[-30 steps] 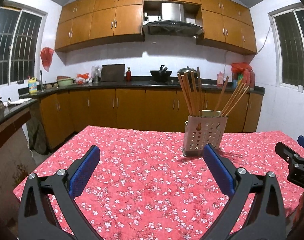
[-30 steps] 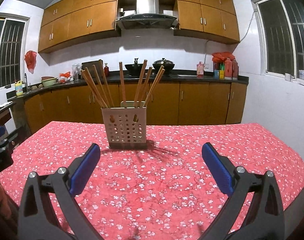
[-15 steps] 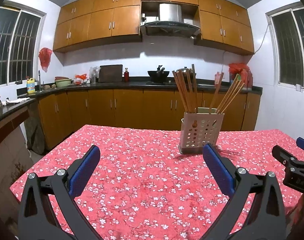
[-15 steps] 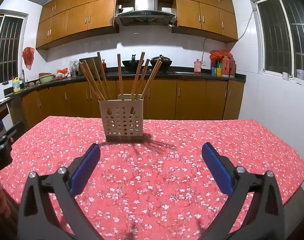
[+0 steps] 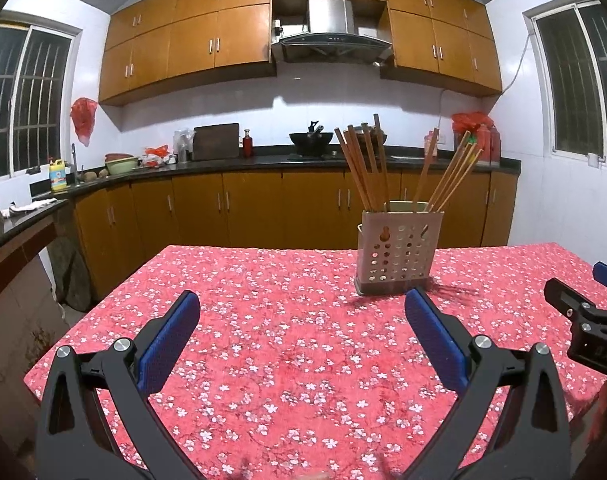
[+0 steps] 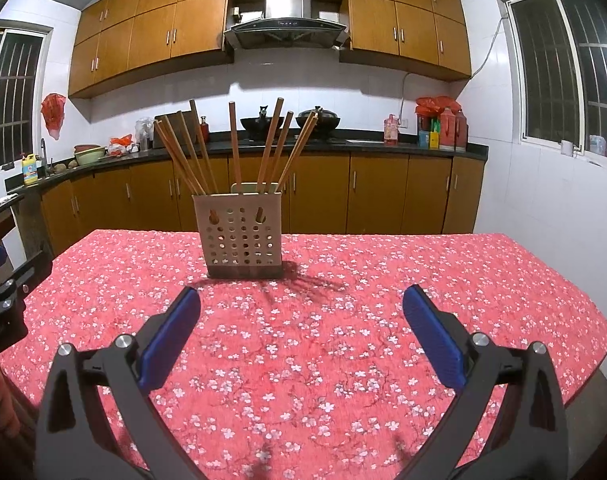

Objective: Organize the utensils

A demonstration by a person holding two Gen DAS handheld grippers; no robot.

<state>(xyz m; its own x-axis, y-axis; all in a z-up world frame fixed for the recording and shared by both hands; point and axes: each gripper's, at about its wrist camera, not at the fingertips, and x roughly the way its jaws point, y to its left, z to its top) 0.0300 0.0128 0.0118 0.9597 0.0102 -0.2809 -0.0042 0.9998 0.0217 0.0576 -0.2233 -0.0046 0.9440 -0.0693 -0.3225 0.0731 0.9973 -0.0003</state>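
**Both grippers wide open over the table**

My left gripper (image 5: 302, 330) is spread wide and holds nothing above the red flowered tablecloth (image 5: 287, 360). The holder (image 5: 399, 251) stands ahead to its right, chopsticks (image 5: 367, 168) leaning inside, perhaps ten. My right gripper (image 6: 301, 326) is equally wide and empty, with the holder just left of its centre.

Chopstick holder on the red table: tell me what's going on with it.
Nothing is handling it right now. The beige perforated chopstick holder stands upright on the red floral tablecloth, with brown wooden chopsticks fanned out of its top. A person holds both black, blue-padded grippers short of it: the left gripper and right gripper are both open and empty, touching nothing. No loose utensils show on the cloth.
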